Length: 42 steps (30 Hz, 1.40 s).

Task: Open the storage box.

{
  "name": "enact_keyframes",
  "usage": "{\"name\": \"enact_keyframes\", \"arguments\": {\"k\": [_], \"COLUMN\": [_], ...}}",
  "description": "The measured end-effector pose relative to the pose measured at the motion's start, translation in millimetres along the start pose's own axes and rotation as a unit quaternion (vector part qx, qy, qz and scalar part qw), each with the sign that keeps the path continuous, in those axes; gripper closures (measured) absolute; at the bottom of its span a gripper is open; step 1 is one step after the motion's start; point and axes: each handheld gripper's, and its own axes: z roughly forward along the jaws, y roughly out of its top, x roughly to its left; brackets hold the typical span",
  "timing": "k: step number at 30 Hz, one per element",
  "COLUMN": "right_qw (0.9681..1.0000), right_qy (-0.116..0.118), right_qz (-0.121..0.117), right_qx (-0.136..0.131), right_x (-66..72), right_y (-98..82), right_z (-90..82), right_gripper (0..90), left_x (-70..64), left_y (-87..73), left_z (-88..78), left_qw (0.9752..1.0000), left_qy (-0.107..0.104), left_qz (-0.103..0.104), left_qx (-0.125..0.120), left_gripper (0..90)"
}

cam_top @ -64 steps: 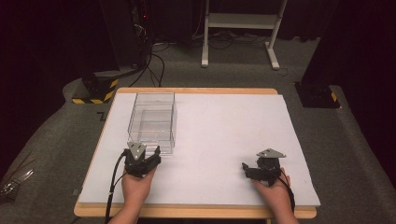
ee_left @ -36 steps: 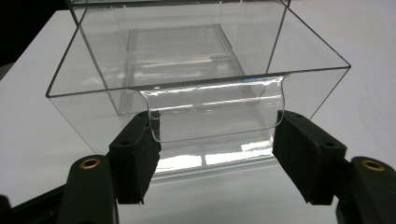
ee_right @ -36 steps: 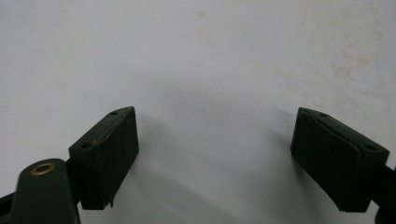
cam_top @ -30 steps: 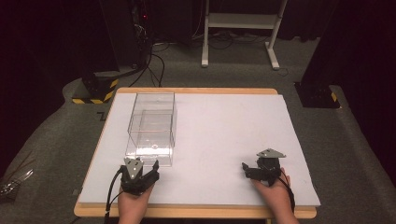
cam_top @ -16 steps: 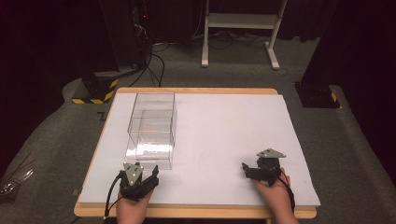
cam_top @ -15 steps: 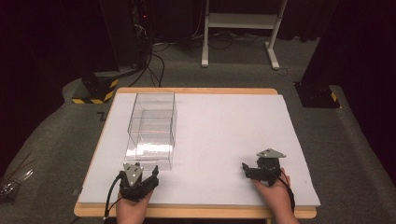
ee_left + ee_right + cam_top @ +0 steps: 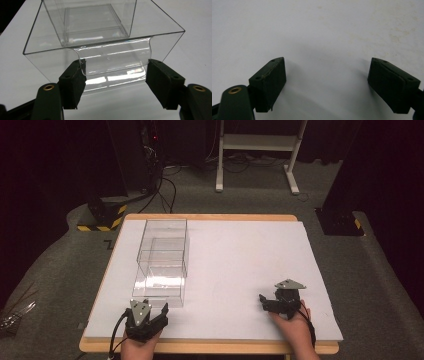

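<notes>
High view: white table (image 7: 240,270), wooden edge. Clear plastic box (image 7: 162,262), open-topped, long axis running away from the person, on the table's left half. Left gripper (image 7: 145,315) at the near edge, just short of the box's near wall; right gripper (image 7: 280,301) at near right, well apart from the box.

Left gripper view: jaws spread wide, flanking a moulded recess in the box (image 7: 105,37) wall; contact with the left pad (image 7: 73,80) possibly touching, hard to tell.

Right gripper view: jaws wide apart, empty, over bare table (image 7: 324,32).
</notes>
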Motion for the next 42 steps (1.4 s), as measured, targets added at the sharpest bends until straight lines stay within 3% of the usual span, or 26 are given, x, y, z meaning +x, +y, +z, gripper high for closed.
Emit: {"name": "enact_keyframes", "arguments": {"k": [15,31,42], "right_qw": [1.0,1.0,1.0], "right_qy": [0.0,0.0,0.0], "right_qz": [-0.001,0.0,0.0], "right_qx": [0.0,0.0,0.0], "right_x": [-0.1,-0.1,0.0], "right_y": [0.0,0.0,0.0], "right_z": [0.0,0.0,0.0], "right_gripper": [14.9,14.8,14.9], "left_x": [-1.6,-1.5,-1.8], "left_y": [-6.8,-9.2,-7.8], "left_z": [-10.5,-10.7,-13.6], "left_qw": [1.0,0.9999,0.9998], "left_qy": [-0.002,-0.004,-0.006], "left_qz": [-0.001,-0.008,-0.009], "left_qx": [-0.002,-0.009,-0.018], "left_gripper": [33.6,32.5,22.4]}}
